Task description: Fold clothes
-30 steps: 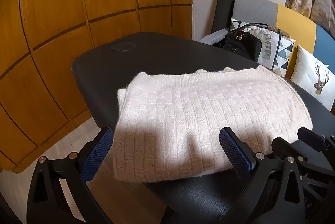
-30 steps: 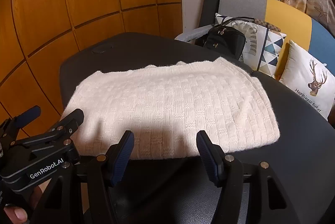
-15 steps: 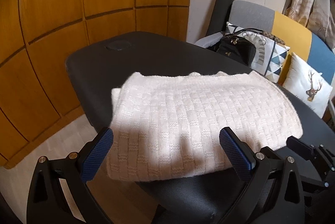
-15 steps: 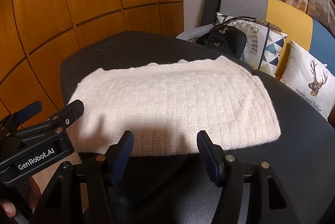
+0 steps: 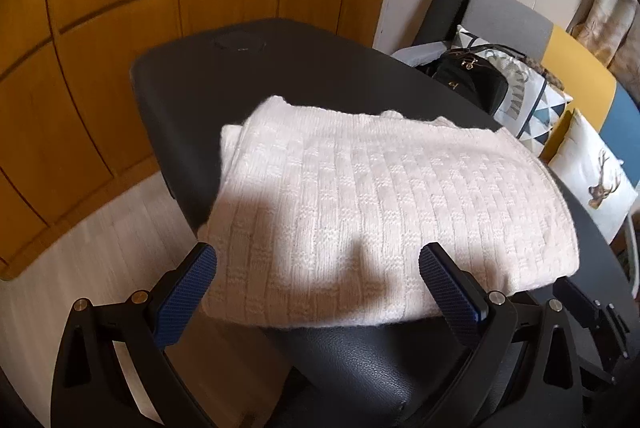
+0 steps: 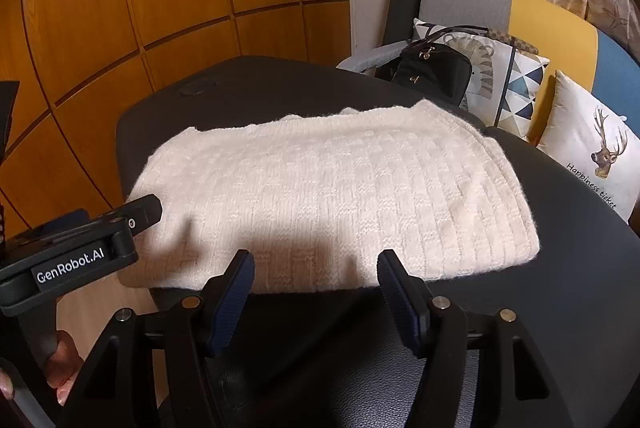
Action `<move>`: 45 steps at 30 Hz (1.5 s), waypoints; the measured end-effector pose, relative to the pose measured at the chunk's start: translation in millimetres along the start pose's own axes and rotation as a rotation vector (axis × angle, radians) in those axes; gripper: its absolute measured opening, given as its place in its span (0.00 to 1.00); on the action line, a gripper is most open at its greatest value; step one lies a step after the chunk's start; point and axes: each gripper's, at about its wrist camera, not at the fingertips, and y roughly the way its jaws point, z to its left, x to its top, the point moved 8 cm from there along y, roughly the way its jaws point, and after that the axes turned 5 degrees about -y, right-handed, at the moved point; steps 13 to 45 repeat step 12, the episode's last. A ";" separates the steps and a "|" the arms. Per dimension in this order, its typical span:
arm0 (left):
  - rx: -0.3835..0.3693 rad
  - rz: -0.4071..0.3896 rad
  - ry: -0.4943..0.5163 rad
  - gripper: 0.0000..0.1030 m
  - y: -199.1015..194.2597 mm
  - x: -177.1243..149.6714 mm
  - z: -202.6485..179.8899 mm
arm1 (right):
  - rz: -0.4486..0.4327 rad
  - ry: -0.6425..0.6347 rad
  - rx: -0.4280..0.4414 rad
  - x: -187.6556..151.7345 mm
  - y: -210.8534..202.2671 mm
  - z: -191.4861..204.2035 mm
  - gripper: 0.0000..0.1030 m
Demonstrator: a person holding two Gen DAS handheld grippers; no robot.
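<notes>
A cream knitted sweater (image 5: 384,211) lies folded into a thick rectangle on a black padded table (image 5: 208,87), its left edge hanging slightly over the table's side and its near edge a little back from the table's near rim. All places here are given from the sweater.

The left gripper (image 5: 318,270) hovers at the sweater's near edge, toward its left corner. Its jaws stand wide apart with blue pads; in the left wrist view the near hem of the sweater appears in the gap between them, but neither pad presses on the knit, and nothing is held. The shadow of the gripper falls across the near part of the sweater.

The right gripper (image 6: 316,268) sits at the sweater's near edge too, further toward its middle, just short of the hem. Its jaws are also apart and hold nothing; the hem lies just beyond the fingertips, with bare black table under the fingers.

In the right wrist view the left gripper's body, marked GenRobot.AI, reaches in beside the sweater's near left corner, with a hand (image 6: 64,368) gripping its handle below.

Beyond the sweater's far right corner a black bag (image 6: 432,75) rests against patterned cushions (image 6: 592,147) on a sofa. Past the far left side stands a wall of orange wood panels (image 5: 120,7).
</notes>
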 end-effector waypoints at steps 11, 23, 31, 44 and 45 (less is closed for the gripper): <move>0.015 -0.177 0.097 1.00 -25.7 5.6 -17.0 | 0.016 0.010 0.012 -3.9 5.4 0.5 0.64; 0.018 -0.174 0.102 1.00 -24.9 4.7 -17.8 | 0.016 0.009 0.011 -4.3 5.6 1.0 0.64; 0.018 -0.174 0.102 1.00 -24.9 4.7 -17.8 | 0.016 0.009 0.011 -4.3 5.6 1.0 0.64; 0.018 -0.174 0.102 1.00 -24.9 4.7 -17.8 | 0.016 0.009 0.011 -4.3 5.6 1.0 0.64; 0.018 -0.174 0.102 1.00 -24.9 4.7 -17.8 | 0.016 0.009 0.011 -4.3 5.6 1.0 0.64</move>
